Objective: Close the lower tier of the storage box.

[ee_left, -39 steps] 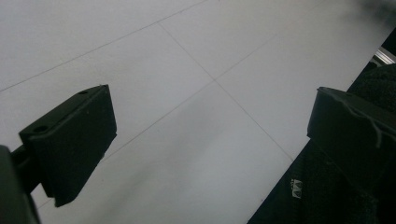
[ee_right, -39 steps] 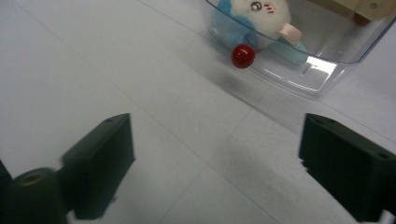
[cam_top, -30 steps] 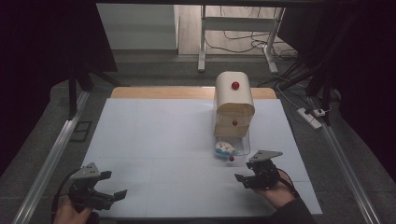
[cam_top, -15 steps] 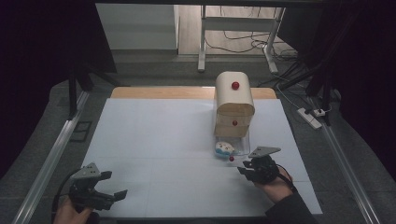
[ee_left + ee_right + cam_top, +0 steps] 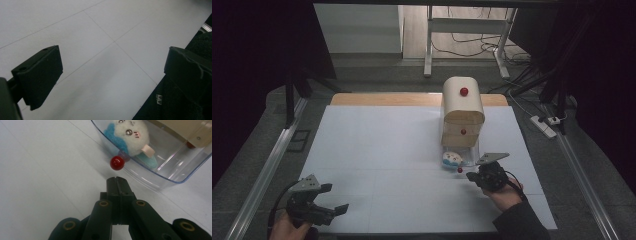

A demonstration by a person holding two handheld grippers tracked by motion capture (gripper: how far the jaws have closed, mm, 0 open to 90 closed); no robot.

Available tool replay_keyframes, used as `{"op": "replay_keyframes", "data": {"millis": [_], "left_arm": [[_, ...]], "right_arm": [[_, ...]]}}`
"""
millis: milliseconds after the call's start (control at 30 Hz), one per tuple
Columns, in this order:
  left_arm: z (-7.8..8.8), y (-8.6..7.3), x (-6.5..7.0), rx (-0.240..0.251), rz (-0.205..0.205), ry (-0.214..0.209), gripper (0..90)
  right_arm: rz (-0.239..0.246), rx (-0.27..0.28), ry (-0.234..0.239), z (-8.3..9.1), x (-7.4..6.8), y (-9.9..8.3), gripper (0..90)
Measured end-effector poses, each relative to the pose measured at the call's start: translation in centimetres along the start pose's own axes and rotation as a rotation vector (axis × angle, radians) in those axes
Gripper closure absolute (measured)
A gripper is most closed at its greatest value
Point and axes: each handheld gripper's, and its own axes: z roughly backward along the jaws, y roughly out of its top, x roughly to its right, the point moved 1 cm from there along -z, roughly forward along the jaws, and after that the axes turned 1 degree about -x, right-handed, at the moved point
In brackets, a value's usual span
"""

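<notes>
I am holding my right gripper [image 5: 116,180] with its jaws having just closed flat together on nothing, just short of the red knob [image 5: 117,162] on the pulled-out clear drawer [image 5: 160,173] with the plush toy [image 5: 131,133] inside, while my left gripper [image 5: 319,206] is resting spread wide near the table's [image 5: 382,150] front left corner.
</notes>
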Motion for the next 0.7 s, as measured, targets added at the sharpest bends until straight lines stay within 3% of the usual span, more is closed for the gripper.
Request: {"op": "replay_keyframes", "data": {"millis": [133, 700], "left_arm": [[0.0, 0.0, 0.0, -0.001, -0.001, 0.001, 2.2], [-0.1, 0.0, 0.0, -0.008, -0.004, 0.003, 2.5]], "right_arm": [[0.017, -0.008, -0.02, -0.4, 0.1, 0.2, 89.3], [-0.001, -0.009, -0.034, -1.4, 0.8, 0.9, 89.4]]}}
